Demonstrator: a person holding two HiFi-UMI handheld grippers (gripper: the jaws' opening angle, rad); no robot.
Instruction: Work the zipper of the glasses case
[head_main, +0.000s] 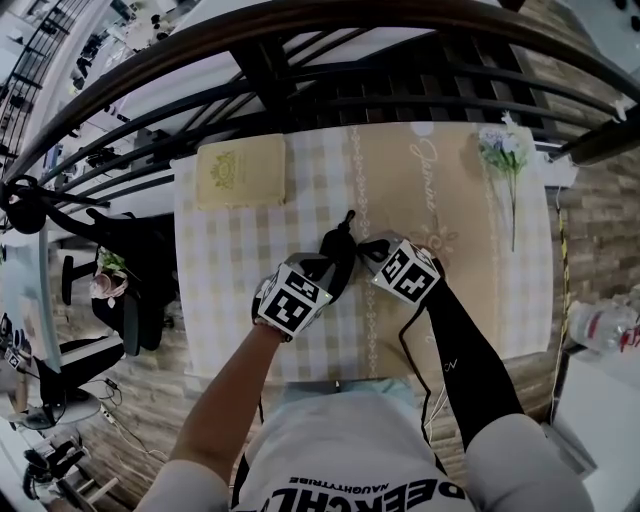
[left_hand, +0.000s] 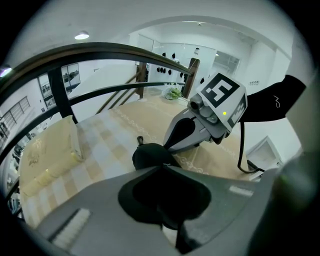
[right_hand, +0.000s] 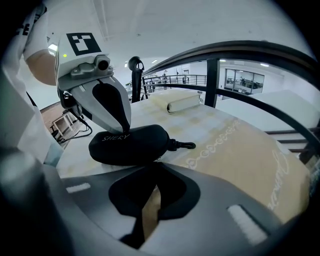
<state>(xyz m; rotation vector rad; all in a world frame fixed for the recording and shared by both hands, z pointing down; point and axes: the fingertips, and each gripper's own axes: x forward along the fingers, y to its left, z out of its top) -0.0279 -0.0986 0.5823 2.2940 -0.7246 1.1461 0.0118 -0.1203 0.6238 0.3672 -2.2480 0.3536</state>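
Glasses case (right_hand: 134, 144), black and soft-sided with pale lettering on its upper face, lay on the surface (head_main: 228, 300) near the middle, between the two grippers. The surface was covered by a cloth, checked on the person's left half and plain beige with pale ornament on the right half. A small black clip (right_hand: 184, 145) projected from the end of the case that pointed away from the person. The left gripper (right_hand: 121, 131) came down steeply onto the top of the case at the lettering, its jaws drawn together with the tips on the case material. In the left gripper view the opening behind the tips was filled with black, so the grip appeared to be on the case itself, though the exact contact was hard to read there. The right gripper (right_hand: 154, 167) pointed steeply down at the near long edge of the case, with its jaws clenched and the tips meeting right at that edge. Beige cloth showed through the opening behind them. Whether a zipper pull sat between the right tips could not be made out. The two marker cubes stood close together above the case in the head view. A cream cushion (head_main: 240, 172) lay at the far left corner of the surface, well apart from the case. A sprig of pale flowers (head_main: 505, 155) lay at the far right. A dark curved railing (head_main: 300, 45) ran beyond the far edge of the surface.
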